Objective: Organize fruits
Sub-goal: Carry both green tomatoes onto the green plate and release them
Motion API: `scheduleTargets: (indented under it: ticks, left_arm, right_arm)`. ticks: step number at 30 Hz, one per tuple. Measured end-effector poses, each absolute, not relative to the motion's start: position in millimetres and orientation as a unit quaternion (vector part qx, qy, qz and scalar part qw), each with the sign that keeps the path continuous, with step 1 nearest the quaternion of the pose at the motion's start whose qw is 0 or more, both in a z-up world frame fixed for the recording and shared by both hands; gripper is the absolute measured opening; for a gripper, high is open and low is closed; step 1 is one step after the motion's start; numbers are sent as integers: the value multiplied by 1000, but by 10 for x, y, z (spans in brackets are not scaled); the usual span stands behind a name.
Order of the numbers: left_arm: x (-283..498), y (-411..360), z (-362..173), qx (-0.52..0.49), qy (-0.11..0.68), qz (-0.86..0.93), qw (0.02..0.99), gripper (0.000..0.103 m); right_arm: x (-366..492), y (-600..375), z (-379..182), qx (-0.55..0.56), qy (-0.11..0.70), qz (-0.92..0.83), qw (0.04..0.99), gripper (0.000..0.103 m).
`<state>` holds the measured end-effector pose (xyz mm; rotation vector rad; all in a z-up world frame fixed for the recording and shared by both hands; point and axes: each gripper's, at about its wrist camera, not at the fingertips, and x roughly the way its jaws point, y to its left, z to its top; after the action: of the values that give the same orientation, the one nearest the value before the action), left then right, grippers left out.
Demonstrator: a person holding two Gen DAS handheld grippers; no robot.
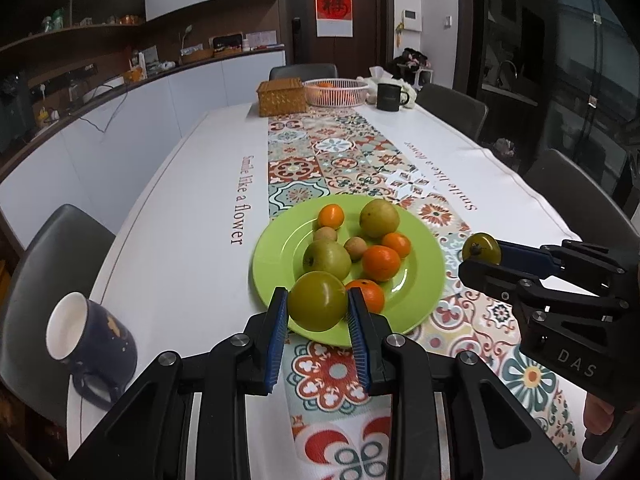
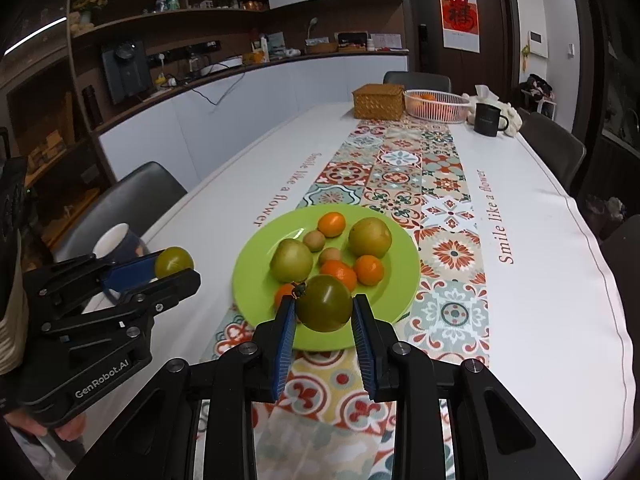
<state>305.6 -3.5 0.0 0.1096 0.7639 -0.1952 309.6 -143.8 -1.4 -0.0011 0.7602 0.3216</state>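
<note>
From my tongs both views bend hard: the worktop (image 1: 192,184) bows, and the corners fall into black vignette. The room is evenly lit from overhead, moderately bright, with a white glint on the green plate (image 1: 276,256) and only soft shadows under the fruit. Near parts stay sharp; the far shelves (image 2: 168,12) look dim and soft.

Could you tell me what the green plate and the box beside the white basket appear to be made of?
The green plate looks like glossy plastic or glazed ceramic: it shows bright highlights. The box appears to be woven rattan or bamboo, matte tan, with a visible weave pattern.
</note>
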Motion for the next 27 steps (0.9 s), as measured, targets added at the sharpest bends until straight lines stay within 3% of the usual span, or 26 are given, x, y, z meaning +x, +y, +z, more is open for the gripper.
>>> scheduleTargets:
  ticks: [23,26,27]
  left_arm:
    - [3590,-43,-555,61,422,-118,897,30]
    - [3594,-36,-557,58,425,-112,896,50]
    - [3569,-24,-541,57,421,-106,899,54]
  right_arm:
    - [3611,-1388,-529,-3,410,152,899,30]
    - [3630,-1396,-555,0,410,149,900,31]
    - [3633,-1405,-553,1,411,147,900,38]
